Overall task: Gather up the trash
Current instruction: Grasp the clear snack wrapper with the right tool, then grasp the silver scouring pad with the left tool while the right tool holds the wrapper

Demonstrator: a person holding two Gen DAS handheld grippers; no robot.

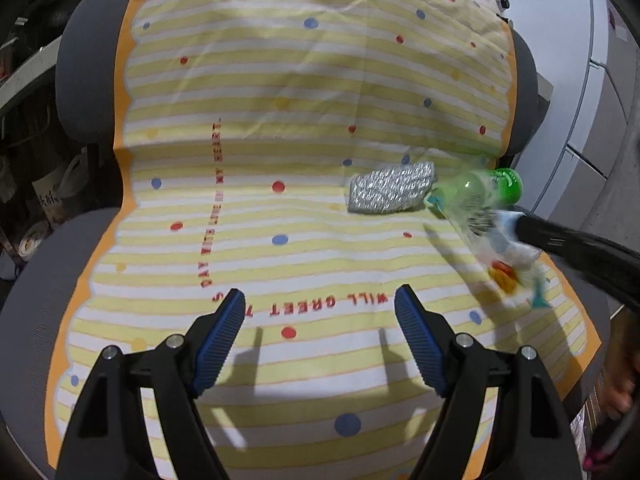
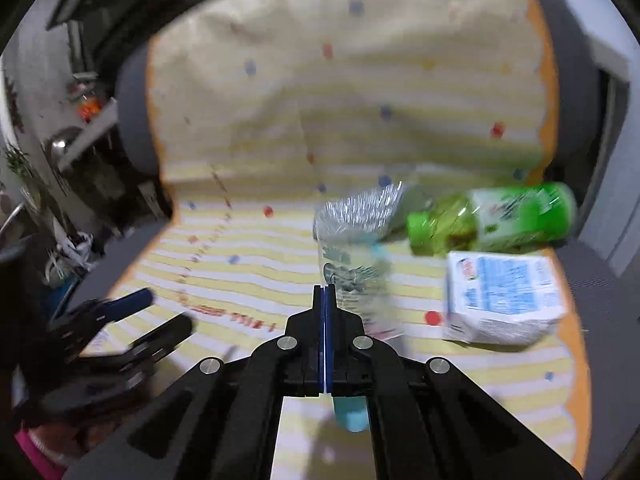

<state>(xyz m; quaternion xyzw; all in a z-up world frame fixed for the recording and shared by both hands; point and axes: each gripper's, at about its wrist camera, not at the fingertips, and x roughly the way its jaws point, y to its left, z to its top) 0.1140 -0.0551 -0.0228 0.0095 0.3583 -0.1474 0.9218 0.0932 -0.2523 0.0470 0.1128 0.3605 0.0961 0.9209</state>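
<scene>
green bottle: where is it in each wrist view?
Left wrist: green bottle at the right edge, lying just right of the silver wrapper, partly blurred behind clear plastic.
Right wrist: green bottle at right of centre, on its side above the white carton.
Shared landmark: the silver wrapper beside its cap end.

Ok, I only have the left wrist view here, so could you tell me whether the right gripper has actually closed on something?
Observer: Yes, the right gripper is shut on a clear plastic wrapper.
Operator: Thank you. Is there any other trash close by that is too blurred for me to make out?
Observer: A white and blue carton lies on the striped cloth, beside the green bottle, on the side nearer the right gripper's camera.
</scene>
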